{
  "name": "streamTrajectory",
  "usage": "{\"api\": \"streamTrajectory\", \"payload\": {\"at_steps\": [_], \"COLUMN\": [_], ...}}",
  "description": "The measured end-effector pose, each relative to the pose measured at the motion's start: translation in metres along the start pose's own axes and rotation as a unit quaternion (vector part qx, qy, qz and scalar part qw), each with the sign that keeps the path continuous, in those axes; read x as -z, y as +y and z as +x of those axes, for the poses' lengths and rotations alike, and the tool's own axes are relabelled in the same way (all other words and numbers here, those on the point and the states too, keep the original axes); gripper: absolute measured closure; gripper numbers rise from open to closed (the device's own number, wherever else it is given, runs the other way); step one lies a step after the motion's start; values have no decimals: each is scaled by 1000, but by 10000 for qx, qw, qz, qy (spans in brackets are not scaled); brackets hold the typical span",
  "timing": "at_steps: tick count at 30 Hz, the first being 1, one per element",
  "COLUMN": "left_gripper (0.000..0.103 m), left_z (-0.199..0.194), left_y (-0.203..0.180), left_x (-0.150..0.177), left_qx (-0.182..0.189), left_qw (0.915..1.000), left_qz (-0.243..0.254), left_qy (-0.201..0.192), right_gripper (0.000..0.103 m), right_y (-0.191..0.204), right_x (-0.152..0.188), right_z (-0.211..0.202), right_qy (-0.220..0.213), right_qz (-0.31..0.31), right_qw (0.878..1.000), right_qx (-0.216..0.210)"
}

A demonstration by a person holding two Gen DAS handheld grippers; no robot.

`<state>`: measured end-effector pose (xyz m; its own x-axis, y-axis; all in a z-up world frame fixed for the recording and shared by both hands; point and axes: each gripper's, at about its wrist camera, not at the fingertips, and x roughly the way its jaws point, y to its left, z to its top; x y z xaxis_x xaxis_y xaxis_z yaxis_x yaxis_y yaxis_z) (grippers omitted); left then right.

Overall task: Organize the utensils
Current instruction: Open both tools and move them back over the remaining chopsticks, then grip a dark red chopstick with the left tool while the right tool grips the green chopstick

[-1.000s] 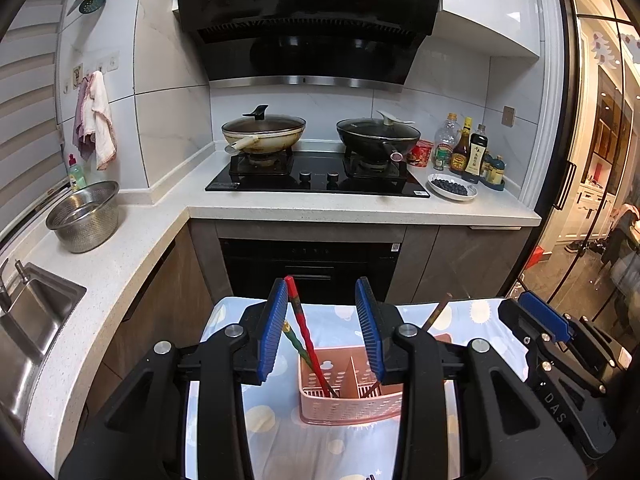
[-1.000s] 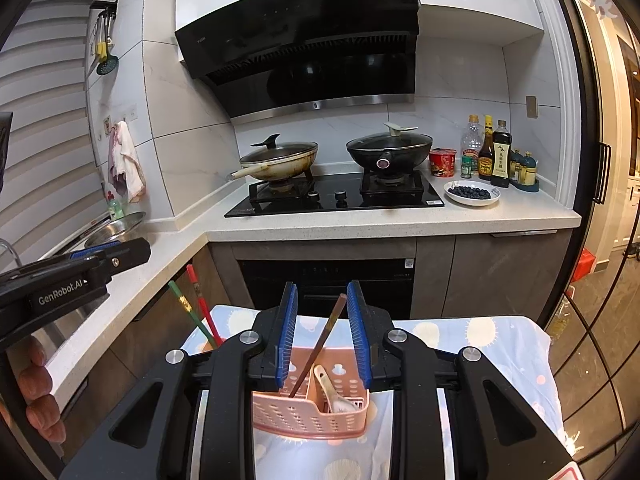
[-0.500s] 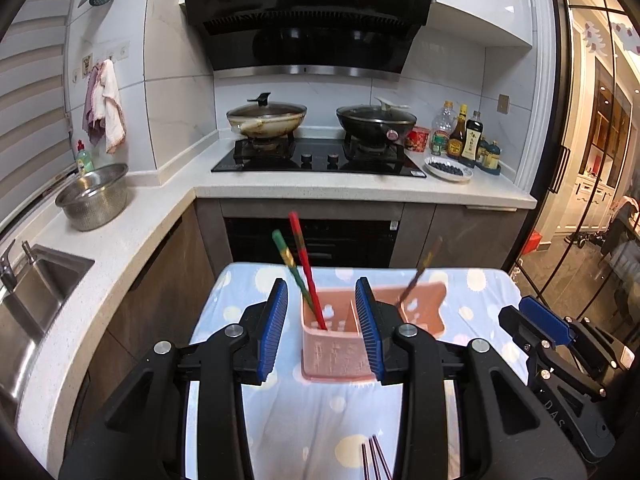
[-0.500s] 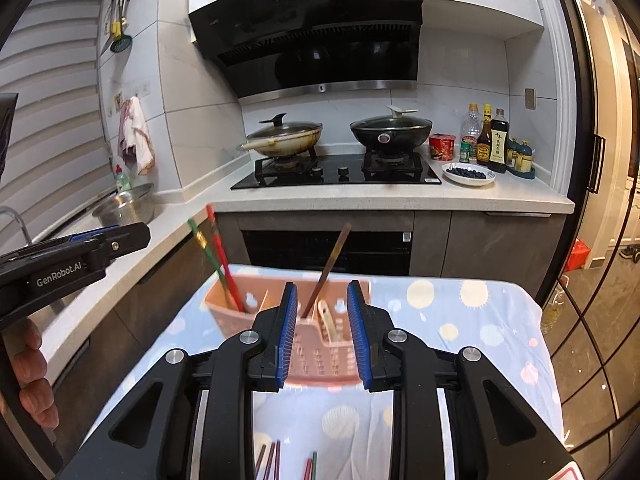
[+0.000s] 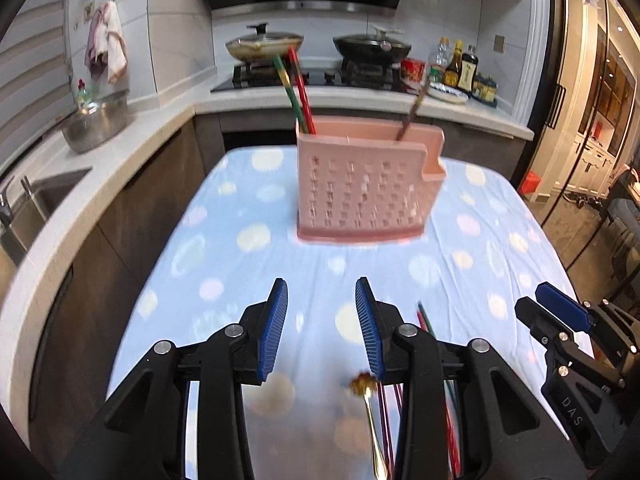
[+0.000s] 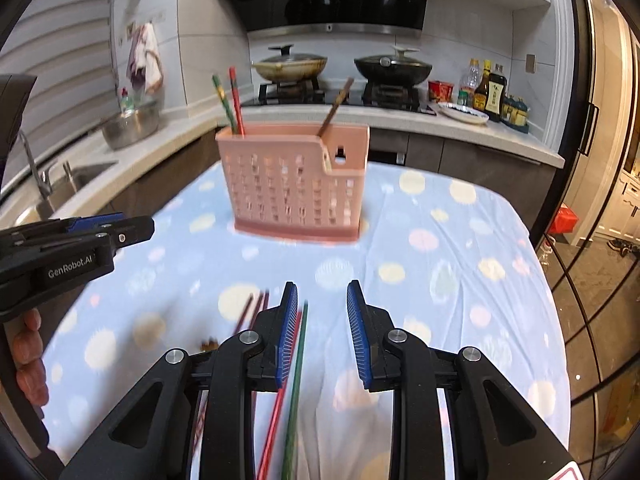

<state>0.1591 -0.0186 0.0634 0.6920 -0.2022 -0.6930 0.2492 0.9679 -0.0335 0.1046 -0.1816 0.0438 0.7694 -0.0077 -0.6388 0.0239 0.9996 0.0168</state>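
A pink perforated utensil holder (image 5: 366,184) (image 6: 298,184) stands on the blue spotted tablecloth (image 5: 240,240). It holds a red and a green chopstick (image 5: 298,88) (image 6: 230,100) and a brown one (image 5: 412,114) (image 6: 334,108). My left gripper (image 5: 320,332) is open and empty, low over the cloth; a gold spoon (image 5: 370,420) and chopsticks (image 5: 424,324) lie beside its right finger. My right gripper (image 6: 322,336) is open and empty over a red and a green chopstick (image 6: 296,380). Dark chopsticks (image 6: 252,312) lie to their left.
A counter with a sink (image 5: 44,200) and a steel bowl (image 5: 96,122) runs along the left. The stove with two pans (image 5: 316,42) and sauce bottles (image 5: 464,68) is behind the table. A glass door (image 5: 592,120) is on the right.
Both grippers have pulled back and dropped low over the cloth, away from the holder. The loose spoon and chopsticks at the near edge have come into view.
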Motion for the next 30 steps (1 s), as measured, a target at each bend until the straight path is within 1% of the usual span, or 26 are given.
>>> {"api": "streamTrajectory", "payload": {"at_steps": [5,7,9,11,14,21,30], "left_gripper": [69,69,69,69,69,69,69], "left_z": [4,4,5,6,5,-5,-15], "left_y": [-1,-2,-2,-2,0,0,-10], "left_x": [43,59,73,86,102,130,149], "left_qx": [20,-5,69,61,50,140,239], "left_qw": [9995,9990,9982,9975,9965,9944,9926], "left_qz": [15,35,0,23,-5,-68,-8], "left_qy": [326,437,604,703,833,1047,1187], "right_gripper": [77,77,77,77,77,77,78], "right_y": [2,2,-1,-5,-6,-3,9], "right_x": [48,65,80,95,111,134,135], "right_z": [-2,-3,-4,-6,-11,-18,-20], "right_qy": [398,537,677,814,901,1098,1097], "right_qz": [90,103,176,361,412,465,326], "right_qw": [9991,9985,9975,9958,9949,9925,9928], "right_qx": [-122,-90,-86,-193,-175,-276,-366]}}
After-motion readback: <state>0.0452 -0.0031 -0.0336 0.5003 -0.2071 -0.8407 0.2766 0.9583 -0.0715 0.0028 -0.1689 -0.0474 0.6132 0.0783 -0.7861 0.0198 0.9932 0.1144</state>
